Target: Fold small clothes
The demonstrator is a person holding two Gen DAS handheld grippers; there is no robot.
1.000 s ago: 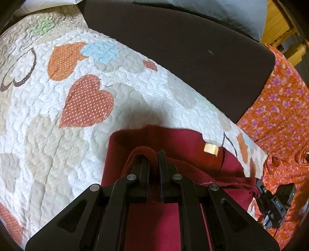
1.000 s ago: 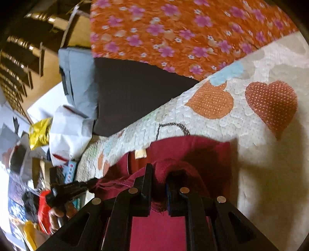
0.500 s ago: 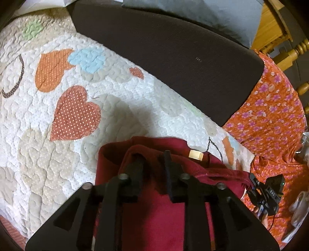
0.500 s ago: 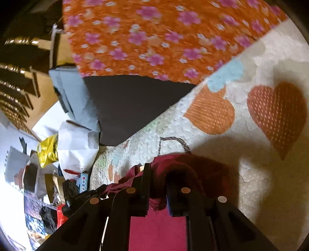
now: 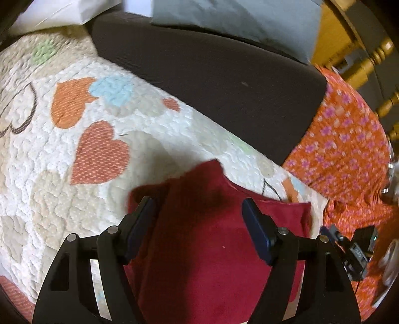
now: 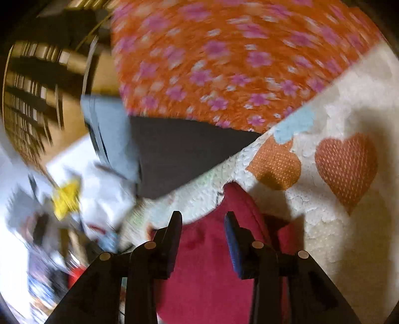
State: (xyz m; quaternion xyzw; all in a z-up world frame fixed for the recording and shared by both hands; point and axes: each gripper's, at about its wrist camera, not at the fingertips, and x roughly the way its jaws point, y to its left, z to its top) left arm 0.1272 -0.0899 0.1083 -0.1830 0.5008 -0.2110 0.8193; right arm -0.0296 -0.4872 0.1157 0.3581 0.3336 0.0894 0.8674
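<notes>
A second before, both my tongs were pinched tight on the top edge of the dark red garment [image 5: 214, 239], and a small tan label showed on it. Now I had let go on both sides. My left tongs [image 5: 199, 211] had their jaws opening wide, the red cloth lying under and between them with neither pad pressing on it. My right tongs [image 6: 202, 221] were opening too, less far, with the cloth beneath the gap and a raised fold of it just past the right pad. The label had gone from sight, so I judged the fold had been laid over and dropped, and that this step of the folding was done; smoothing or a second fold probably came next.

The garment lay close under both tongs on the bed quilt [image 5: 62, 174], a cream one patched with hearts in orange, rust and pale blue, stretching away ahead and to the left of my left tongs. Beyond it sat a dark brown cushion [image 5: 224, 82] with a grey pillow [image 5: 237, 20] behind. Off to the right of my left tongs spread an orange flowered cloth [image 5: 344, 154], then turned wooden spindles [image 5: 381, 49]. The right view was blurred; left of those tongs I could only make out white clutter and something yellow [image 6: 66, 197].
</notes>
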